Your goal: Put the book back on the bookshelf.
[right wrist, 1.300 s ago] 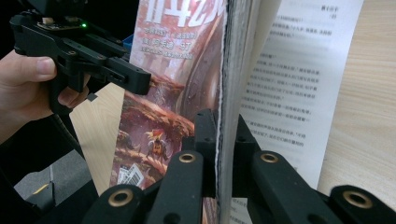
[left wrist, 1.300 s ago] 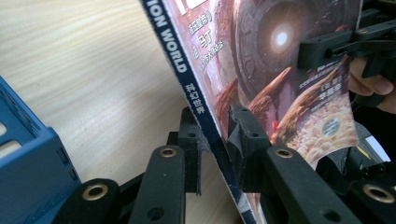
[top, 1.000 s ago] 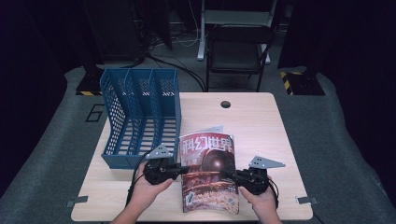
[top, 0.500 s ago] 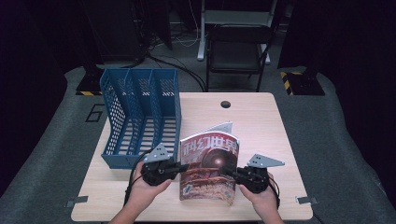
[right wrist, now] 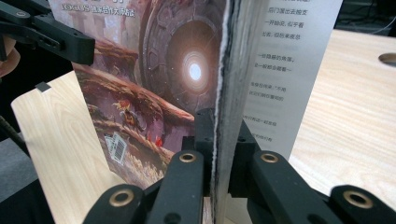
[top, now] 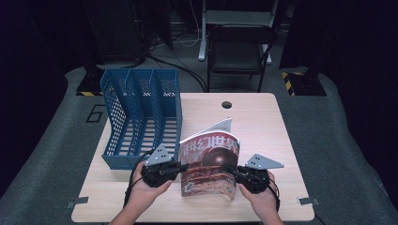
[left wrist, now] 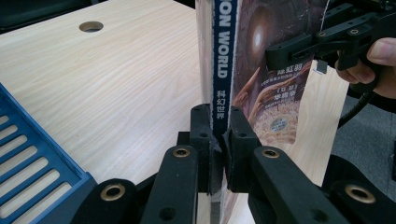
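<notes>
A magazine (top: 211, 161) with a reddish science-fiction cover stands tilted up off the wooden table (top: 263, 122), held from both sides. My left gripper (top: 180, 167) is shut on its dark blue spine (left wrist: 219, 70), jaws pinching it low down (left wrist: 219, 123). Over on the right, my right gripper (top: 233, 171) is shut on the open page edge, its jaws clamping the ragged paper block (right wrist: 223, 126). The cover (right wrist: 177, 65) faces the person. Each gripper view shows the other gripper farther off: the right one (left wrist: 299, 49), the left one (right wrist: 56, 39). A hand holds each gripper.
A blue mesh file rack (top: 141, 117) with three slots stands just left of the left gripper, its base close by (left wrist: 32, 158). A cable hole (top: 227, 104) lies at the table's far edge. A dark chair (top: 239, 47) stands behind the table.
The magazine has been tipped from lying nearly flat to standing steeper, and its near edge has come up off the table. Both grippers stayed clamped on its sides.
</notes>
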A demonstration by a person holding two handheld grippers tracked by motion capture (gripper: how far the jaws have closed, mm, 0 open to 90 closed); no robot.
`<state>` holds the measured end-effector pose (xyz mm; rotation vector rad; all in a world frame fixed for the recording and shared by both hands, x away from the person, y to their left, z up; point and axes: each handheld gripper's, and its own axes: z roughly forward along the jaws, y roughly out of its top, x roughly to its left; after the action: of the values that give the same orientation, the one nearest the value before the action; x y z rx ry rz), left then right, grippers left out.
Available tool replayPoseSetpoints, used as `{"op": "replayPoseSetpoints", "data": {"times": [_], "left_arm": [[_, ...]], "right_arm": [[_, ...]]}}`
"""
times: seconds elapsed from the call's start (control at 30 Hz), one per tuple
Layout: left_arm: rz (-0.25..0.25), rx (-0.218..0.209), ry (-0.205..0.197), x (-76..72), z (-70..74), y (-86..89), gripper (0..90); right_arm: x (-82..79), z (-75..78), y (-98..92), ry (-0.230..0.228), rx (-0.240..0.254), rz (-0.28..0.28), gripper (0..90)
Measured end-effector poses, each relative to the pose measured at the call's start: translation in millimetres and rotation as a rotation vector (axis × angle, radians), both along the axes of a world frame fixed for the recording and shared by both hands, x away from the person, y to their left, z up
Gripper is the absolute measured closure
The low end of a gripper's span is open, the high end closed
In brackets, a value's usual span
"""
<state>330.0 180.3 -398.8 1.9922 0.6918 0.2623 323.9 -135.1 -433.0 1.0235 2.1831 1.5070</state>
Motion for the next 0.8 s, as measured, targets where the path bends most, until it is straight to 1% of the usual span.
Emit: {"op": "replayPoseSetpoints", "data": {"times": [0.03, 0.07, 0.1, 0.17, 0.23, 0.27, 0.3, 0.33, 0.47, 0.57, 0.63, 0.67, 0.7, 0.73, 0.77, 0.8], "left_arm": [[0.004, -0.002, 0.002, -0.8, 0.2, -0.2, 84.0], [0.007, -0.001, -0.003, -1.1, 0.3, -0.4, 84.0], [0.009, 0.001, -0.008, -1.3, 0.3, -0.4, 84.0], [0.014, 0.010, -0.027, -1.9, -0.8, -1.2, 84.0], [0.016, 0.009, -0.020, -2.6, -2.8, -2.6, 84.0], [0.020, 0.018, -0.034, -2.6, -3.9, -3.1, 84.0], [0.020, 0.021, -0.032, -3.0, -4.6, -3.5, 84.1], [0.021, 0.032, -0.048, -2.5, -4.6, -3.0, 84.1], [0.014, 0.022, -0.040, -4.2, -5.3, -2.8, 84.1], [0.014, 0.010, -0.030, -6.6, -6.2, -3.4, 84.1], [0.007, 0.014, -0.039, -7.1, -6.2, -2.5, 84.1], [0.000, 0.015, -0.041, -7.7, -6.2, -2.0, 84.1], [-0.002, 0.013, -0.038, -8.3, -6.3, -1.9, 84.1], [-0.007, 0.013, -0.038, -8.8, -6.4, -1.6, 84.1], [-0.010, 0.011, -0.032, -9.3, -6.6, -1.0, 84.0], [-0.010, 0.007, -0.026, -9.7, -6.7, -0.3, 84.0]], "right_arm": [[-0.1, 0.4, 0.0, -0.010, -0.007, 0.003, 86.2], [-0.5, 0.8, 0.8, -0.013, -0.007, -0.007, 86.2], [-0.6, 0.7, 1.4, -0.027, -0.009, -0.005, 86.2], [-0.6, 0.7, 2.2, -0.036, -0.019, -0.009, 86.1], [0.1, -0.7, 2.8, -0.048, -0.035, -0.013, 86.1], [0.2, -1.8, 3.1, -0.045, -0.041, -0.017, 86.1], [1.1, -2.9, 3.1, -0.050, -0.048, -0.016, 86.0], [1.1, -3.8, 3.4, -0.050, -0.052, -0.017, 86.1], [0.7, -4.6, 3.4, -0.057, -0.056, -0.015, 86.0], [0.3, -5.5, 2.6, -0.056, -0.043, -0.006, 85.8], [0.2, -6.3, 0.5, -0.047, -0.025, 0.003, 85.4], [-0.4, -7.1, -0.6, -0.037, -0.008, 0.008, 84.9], [-1.1, -7.8, -2.1, -0.026, 0.007, 0.013, 84.0], [-1.1, -8.3, -2.8, -0.027, 0.014, 0.016, 82.5], [-2.2, -8.4, -3.6, -0.014, 0.021, 0.012, 80.8], [-1.7, -8.7, -4.9, -0.016, 0.021, 0.018, 79.3]]}}
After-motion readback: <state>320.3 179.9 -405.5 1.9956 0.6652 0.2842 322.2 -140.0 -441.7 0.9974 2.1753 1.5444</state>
